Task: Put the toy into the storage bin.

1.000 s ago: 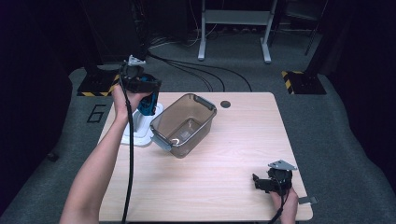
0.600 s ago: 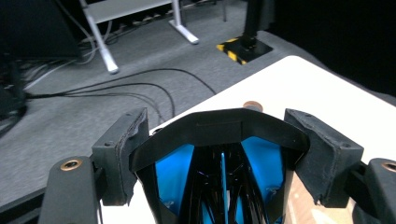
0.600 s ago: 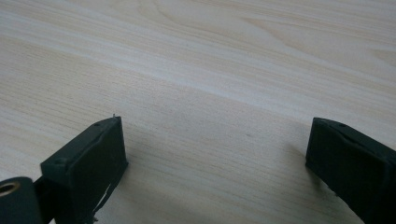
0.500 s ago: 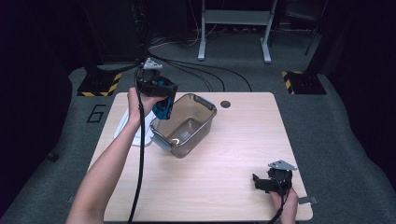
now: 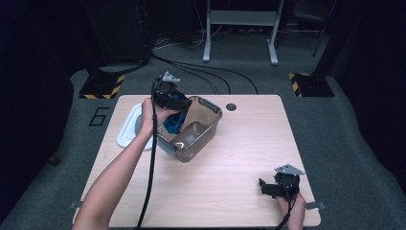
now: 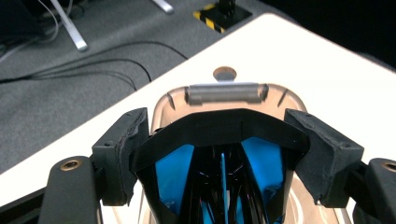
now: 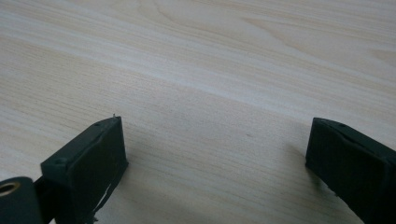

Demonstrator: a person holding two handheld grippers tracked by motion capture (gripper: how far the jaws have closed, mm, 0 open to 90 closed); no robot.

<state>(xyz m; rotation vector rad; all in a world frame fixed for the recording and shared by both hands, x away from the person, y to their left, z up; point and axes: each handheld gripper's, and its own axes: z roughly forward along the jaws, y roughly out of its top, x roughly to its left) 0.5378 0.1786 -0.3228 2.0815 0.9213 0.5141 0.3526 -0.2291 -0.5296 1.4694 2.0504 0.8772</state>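
A blue-and-black object (image 6: 219, 172) sits clamped in the left claw (image 5: 174, 103), held over the open clear bin (image 5: 201, 136) on the table (image 5: 239, 163). A white lid (image 5: 128, 132) lies beside the bin. The right claw (image 5: 268, 188) rests wide apart, empty, near the table's front right corner.

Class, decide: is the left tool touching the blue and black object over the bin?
Touching. The left gripper view shows the left tool clamped on the blue and black object, its curved black top pressed between both jaws, above the clear bin.
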